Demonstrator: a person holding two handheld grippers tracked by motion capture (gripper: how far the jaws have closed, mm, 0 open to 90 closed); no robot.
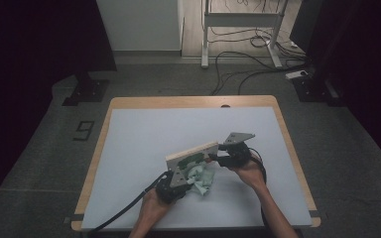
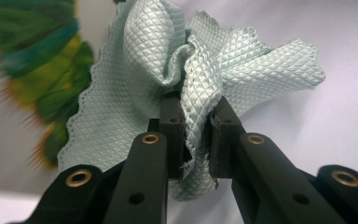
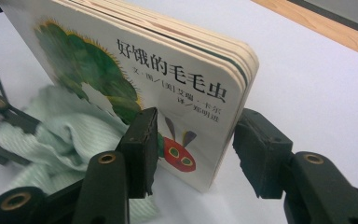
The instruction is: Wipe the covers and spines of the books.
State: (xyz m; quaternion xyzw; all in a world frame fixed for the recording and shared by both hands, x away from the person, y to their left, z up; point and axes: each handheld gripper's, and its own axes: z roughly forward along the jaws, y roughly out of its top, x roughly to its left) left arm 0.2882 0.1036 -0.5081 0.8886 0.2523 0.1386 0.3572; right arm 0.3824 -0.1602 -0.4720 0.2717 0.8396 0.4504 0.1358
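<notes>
A board book (image 1: 193, 153) with a green caterpillar and Chinese title on its cover (image 3: 168, 70) stands tilted on its edge over the white table. My right gripper (image 1: 217, 157) is shut on its right end, one pad on the cover and the other behind the back (image 3: 196, 126). A pale green quilted cloth (image 1: 203, 177) lies bunched right in front of the book. My left gripper (image 1: 186, 181) is shut on a fold of that cloth (image 2: 149, 56), which is pinched between the pads (image 2: 196, 121). The book's cover shows blurred at the left (image 2: 32, 56). The cloth (image 3: 65, 130) touches the cover.
The white mat (image 1: 144, 144) covers a wooden table with its edge (image 1: 193, 101) showing at the back and sides. Beyond it are grey floor, a desk frame (image 1: 240, 20) with loose cables (image 1: 238, 59), and dark curtain stands (image 1: 87, 89) at both sides.
</notes>
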